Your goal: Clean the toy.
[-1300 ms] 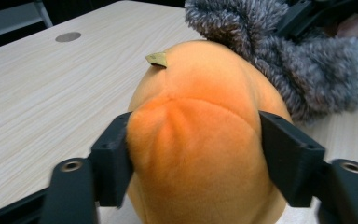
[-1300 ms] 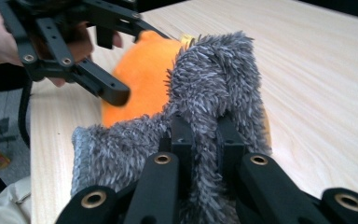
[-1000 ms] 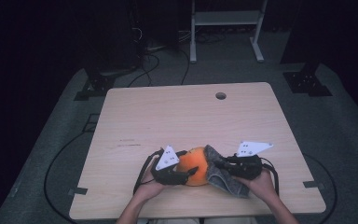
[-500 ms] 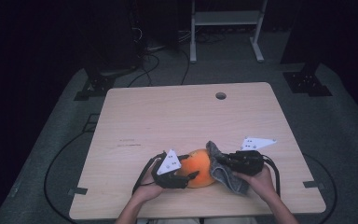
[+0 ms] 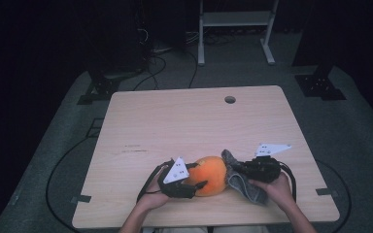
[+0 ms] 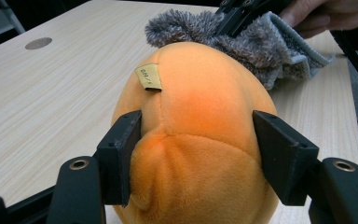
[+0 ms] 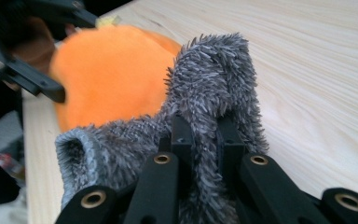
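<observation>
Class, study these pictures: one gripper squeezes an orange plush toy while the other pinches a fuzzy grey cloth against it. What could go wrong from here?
1. The left gripper dents the round orange plush toy near one end; the soft toy might squirt out.
2. The right gripper pinches one thin fold of the fuzzy grey cloth; it could slip free.
3. Both lie near the wooden table's front edge and might fall.

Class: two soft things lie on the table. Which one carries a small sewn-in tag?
The round orange plush toy; a pale tag sits on its top seam. The fuzzy grey cloth beside it shows none.
</observation>
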### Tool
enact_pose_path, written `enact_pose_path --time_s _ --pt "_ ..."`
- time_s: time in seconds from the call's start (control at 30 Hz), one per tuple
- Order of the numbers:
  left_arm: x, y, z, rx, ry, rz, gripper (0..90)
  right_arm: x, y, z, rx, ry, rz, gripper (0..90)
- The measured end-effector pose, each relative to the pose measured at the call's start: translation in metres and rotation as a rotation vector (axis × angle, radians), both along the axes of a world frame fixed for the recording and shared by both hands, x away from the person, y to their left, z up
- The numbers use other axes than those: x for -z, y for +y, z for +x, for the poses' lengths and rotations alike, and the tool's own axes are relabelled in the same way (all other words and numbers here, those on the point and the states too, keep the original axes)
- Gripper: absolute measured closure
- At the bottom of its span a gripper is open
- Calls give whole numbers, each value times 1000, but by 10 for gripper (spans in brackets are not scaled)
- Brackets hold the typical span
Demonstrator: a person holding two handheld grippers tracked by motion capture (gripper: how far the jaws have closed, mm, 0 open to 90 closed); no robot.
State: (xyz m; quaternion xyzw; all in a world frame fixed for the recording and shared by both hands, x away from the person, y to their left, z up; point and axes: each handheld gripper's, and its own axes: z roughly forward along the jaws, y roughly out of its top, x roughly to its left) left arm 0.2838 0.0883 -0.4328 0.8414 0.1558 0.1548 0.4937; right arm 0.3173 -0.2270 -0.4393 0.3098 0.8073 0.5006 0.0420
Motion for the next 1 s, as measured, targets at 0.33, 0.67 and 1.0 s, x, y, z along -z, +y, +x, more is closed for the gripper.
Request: enact_pose_path --time_s 0.33,0.67,1.0 --pt "-10 -1 8 -44 108 -27 112 -6 8 -6 -67 -41 35 808" --pt "-3 -17 -4 -37 -108 14 374 -30 8 -17 -61 -139 84 808" --pt "-1 -7 -4 -4 -61 22 358 -22 19 -13 -65 -131 25 808"
